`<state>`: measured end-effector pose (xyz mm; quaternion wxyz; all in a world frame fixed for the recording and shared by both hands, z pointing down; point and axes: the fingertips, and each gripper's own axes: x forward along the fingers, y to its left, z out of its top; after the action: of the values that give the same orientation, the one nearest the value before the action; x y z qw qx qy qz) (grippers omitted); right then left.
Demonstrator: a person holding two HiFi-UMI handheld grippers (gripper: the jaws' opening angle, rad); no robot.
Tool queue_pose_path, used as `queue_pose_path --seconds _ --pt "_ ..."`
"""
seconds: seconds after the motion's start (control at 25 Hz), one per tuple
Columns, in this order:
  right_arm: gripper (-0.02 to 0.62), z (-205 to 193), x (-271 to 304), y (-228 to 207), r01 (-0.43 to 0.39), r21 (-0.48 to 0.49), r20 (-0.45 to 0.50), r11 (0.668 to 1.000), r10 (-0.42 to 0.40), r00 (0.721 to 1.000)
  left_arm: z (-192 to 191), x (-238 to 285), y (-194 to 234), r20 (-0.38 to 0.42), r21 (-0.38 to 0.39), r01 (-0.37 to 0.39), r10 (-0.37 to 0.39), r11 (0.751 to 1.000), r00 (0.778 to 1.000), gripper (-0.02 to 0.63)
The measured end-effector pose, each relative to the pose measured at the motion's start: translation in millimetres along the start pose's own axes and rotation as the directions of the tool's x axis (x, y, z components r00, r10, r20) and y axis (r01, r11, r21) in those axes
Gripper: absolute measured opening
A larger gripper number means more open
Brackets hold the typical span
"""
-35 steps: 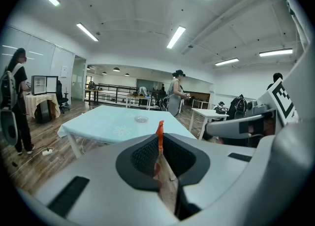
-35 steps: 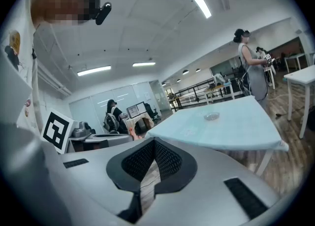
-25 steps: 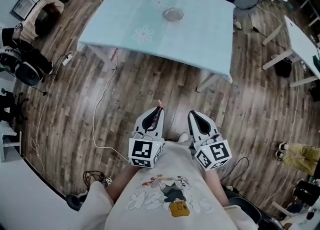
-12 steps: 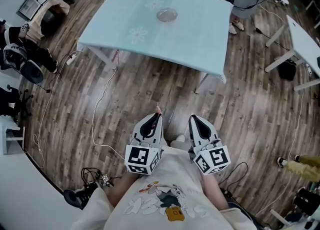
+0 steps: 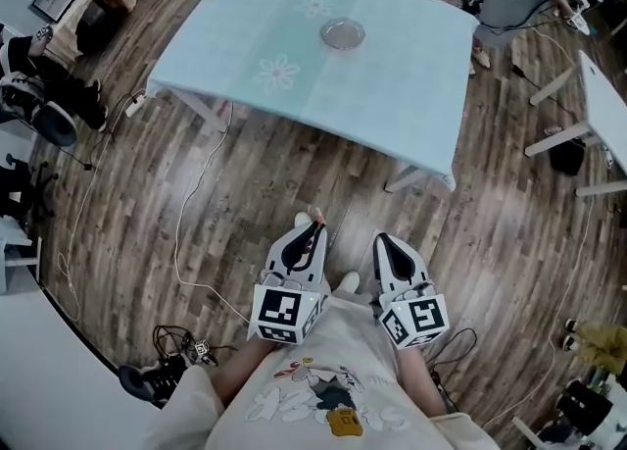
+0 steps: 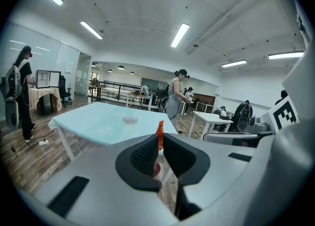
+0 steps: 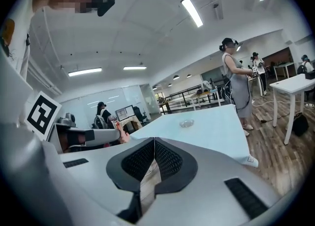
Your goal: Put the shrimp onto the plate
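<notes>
Holding shrimp (image 6: pixel 160 132) in left gripper (image 5: pixel 313 228), close against the torso; judging this as the transport step, nothing placed yet. Next move probably calling for: gripping steadily without crushing; walking across the wood floor (image 5: pixel 294 174), minding the white cable (image 5: pixel 196 205); stopping at the near edge of the light-blue table (image 5: pixel 392 95), currently well apart from both grippers; reaching over to the plate (image 5: pixel 342 33), sitting in the table's far half and appearing empty; lowering with shrimp just above the plate's middle before letting go, avoiding a drop from height. Clamping left jaws on the orange shrimp, nearly together, showing its tip past the pads; pressing right gripper (image 7: pixel 153 144) jaws fully together, gripping nothing.
</notes>
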<state>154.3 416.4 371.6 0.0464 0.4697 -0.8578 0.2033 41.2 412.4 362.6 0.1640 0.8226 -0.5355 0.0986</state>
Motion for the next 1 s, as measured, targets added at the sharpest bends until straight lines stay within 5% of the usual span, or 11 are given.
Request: queue_pose_path --seconds 0.64,1.0 --pt "0.023 62.8 207.0 36.0 0.027 0.013 0.000 1.000 -0.027 1.000 64.4 79.1 176.7 0.003 -0.010 0.056 -0.056 0.998 0.998 0.035" --pt "0.023 70.5 244.7 32.1 0.063 0.032 -0.019 0.997 -0.063 0.998 66.6 110.2 201.7 -0.018 -0.034 0.127 -0.127 0.991 0.992 0.035"
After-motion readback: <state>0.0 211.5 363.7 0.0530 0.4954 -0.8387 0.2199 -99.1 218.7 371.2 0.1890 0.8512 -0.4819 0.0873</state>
